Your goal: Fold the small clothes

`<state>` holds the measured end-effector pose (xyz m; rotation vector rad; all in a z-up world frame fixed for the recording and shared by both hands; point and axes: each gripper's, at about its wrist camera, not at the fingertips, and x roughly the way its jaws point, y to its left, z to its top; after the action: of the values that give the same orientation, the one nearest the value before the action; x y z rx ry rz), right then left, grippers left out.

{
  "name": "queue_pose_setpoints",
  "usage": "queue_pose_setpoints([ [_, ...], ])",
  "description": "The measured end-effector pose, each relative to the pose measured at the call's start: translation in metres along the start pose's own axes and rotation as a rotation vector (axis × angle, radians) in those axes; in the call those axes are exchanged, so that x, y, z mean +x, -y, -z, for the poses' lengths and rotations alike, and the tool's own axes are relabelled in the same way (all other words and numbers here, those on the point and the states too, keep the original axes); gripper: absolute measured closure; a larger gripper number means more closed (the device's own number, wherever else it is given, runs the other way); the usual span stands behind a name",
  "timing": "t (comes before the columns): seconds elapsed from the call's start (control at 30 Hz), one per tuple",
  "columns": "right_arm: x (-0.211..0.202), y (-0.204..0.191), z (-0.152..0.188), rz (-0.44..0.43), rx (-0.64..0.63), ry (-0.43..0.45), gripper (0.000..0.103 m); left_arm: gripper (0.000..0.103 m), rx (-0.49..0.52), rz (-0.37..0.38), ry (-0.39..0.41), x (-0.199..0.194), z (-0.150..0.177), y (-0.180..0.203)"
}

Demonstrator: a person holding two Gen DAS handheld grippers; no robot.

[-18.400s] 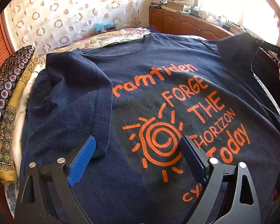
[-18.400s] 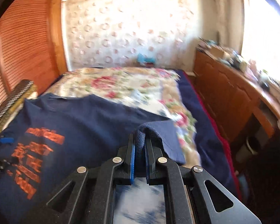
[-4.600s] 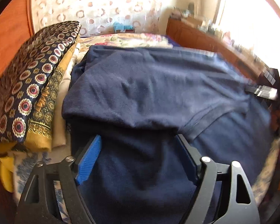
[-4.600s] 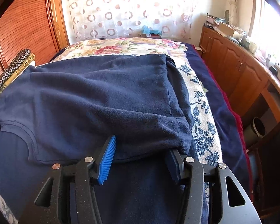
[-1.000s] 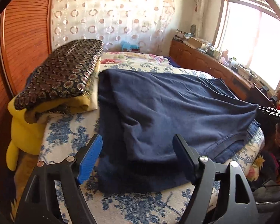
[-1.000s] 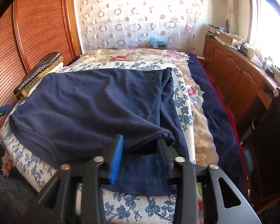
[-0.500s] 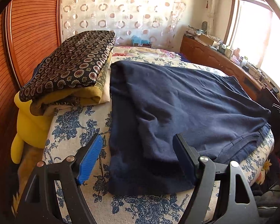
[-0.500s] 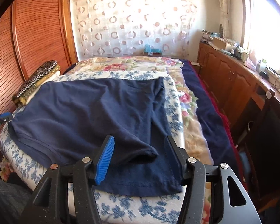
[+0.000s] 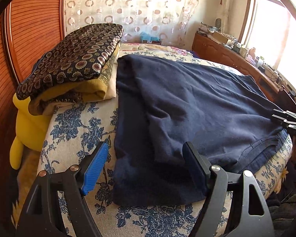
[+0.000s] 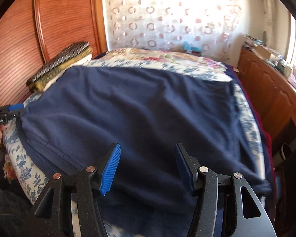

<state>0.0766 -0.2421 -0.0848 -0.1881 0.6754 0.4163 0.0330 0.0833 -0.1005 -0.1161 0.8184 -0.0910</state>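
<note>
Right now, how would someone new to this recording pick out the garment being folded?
Find the bed with the blue-flowered cover. A stack of folded fabrics sits by the wooden wall; beside it, spread across the cover, lies the navy T-shirt. It alone is plain dark blue, with no pattern showing, and lies flat rather than stacked.

We see our left tongs (image 9: 146, 165) held wide apart over the near corner of the folded navy-blue cotton shirt (image 9: 187, 106); ahead-left sits a stack of patterned folded fabrics (image 9: 75, 63).

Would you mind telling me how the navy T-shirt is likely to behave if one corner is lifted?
The navy T-shirt would probably droop limply, since it lies creased and follows the bed's curve. Its folded layers would likely slide apart.
</note>
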Motion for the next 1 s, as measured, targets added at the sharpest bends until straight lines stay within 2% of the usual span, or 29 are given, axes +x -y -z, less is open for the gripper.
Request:
queue_pose_setpoints([
  [0.13,0.018,-0.009,0.002,0.016,-0.028,-0.039,0.045,0.025,-0.015,0.01,-0.009,0.003,0.002,-0.003],
  [0.2,0.02,-0.007,0.003,0.013,-0.013,-0.028,0.044,0.025,-0.027,0.012,-0.009,0.004,0.004,-0.005],
  [0.33,0.018,-0.005,0.008,0.028,0.001,-0.013,0.036,0.025,-0.083,0.035,-0.009,0.005,0.005,-0.012],
  [0.47,0.02,-0.004,0.01,0.045,0.011,-0.02,0.028,0.026,-0.094,0.057,-0.001,0.005,0.006,-0.013],
  [0.57,0.019,-0.008,0.01,0.043,0.007,-0.02,0.025,0.037,-0.094,0.096,0.001,0.004,0.007,-0.013],
  [0.7,0.018,-0.01,0.01,0.042,0.003,-0.02,0.024,0.05,-0.076,0.087,-0.003,0.005,0.006,-0.011],
  [0.8,0.017,-0.01,0.011,0.04,0.004,-0.018,0.024,0.073,-0.057,0.102,-0.009,0.007,0.005,-0.007],
  [0.83,0.017,-0.01,0.011,0.04,0.005,-0.018,0.024,0.085,-0.043,0.12,-0.013,0.008,0.005,-0.004],
  [0.87,0.017,-0.01,0.011,0.041,0.005,-0.017,0.024,0.09,-0.033,0.131,-0.012,0.009,0.003,-0.002],
  [0.93,0.017,-0.01,0.011,0.04,0.006,-0.017,0.024,0.092,0.014,0.135,0.001,0.006,-0.001,0.007],
  [1.0,0.017,-0.009,0.012,0.038,0.007,-0.017,0.024,0.093,0.019,0.164,0.026,0.001,-0.007,0.011],
])
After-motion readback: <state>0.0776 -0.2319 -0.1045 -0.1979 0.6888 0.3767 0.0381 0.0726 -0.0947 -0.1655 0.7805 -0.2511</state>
